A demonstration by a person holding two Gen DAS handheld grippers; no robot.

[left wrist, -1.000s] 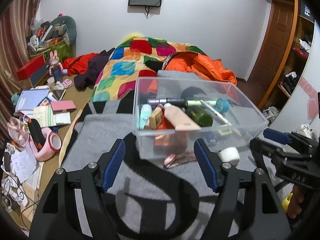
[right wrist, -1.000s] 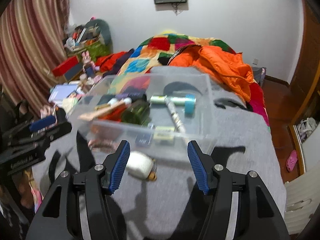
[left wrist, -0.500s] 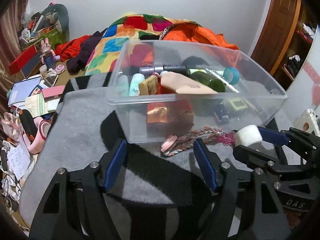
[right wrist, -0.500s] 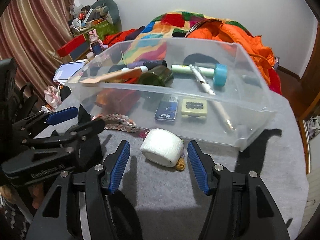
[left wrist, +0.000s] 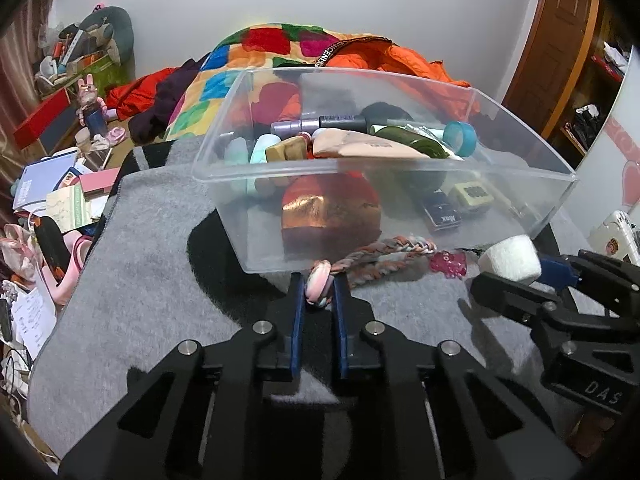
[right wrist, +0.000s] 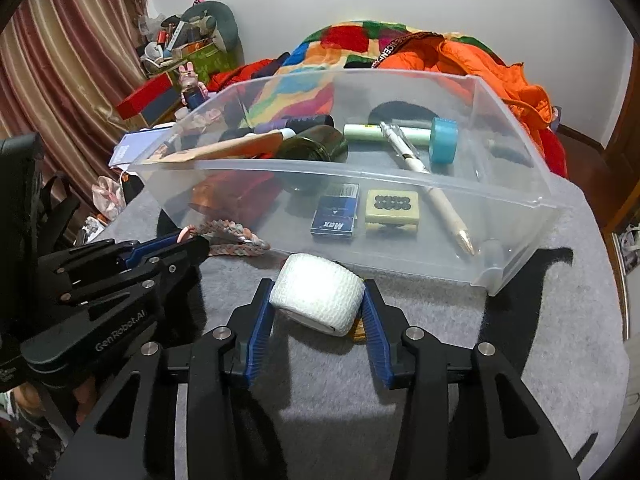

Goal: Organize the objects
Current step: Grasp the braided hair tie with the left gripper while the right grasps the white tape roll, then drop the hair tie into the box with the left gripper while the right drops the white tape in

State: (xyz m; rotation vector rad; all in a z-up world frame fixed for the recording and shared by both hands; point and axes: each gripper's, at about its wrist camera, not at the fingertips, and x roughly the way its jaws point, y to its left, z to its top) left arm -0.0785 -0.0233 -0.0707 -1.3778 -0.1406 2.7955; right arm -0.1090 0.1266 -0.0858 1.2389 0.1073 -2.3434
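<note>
Left wrist view: the left gripper (left wrist: 317,294) has just been closing and is now clenched on the pink looped end of a braided pink, grey and white cord (left wrist: 376,258). That end sits right between its blue pads; the cord's long axis runs away to the right along the front wall of the clear plastic storage bin (left wrist: 400,216), which stands just ahead of the gripper on the grey blanket (left wrist: 132,264). The bin's open top is above and beyond the grip, so the coming move is likely a lift up and forward over the near wall.

Right wrist view: the right gripper (right wrist: 318,310) has also just been closing, and its 2 pads now press the flat ends of a white roll of gauze bandage (right wrist: 318,294). The roll's axis lies across the gripper, from pad to pad. It rests on the blanket just short of the bin's near wall, directly ahead. The left gripper is close by to the left.
</note>
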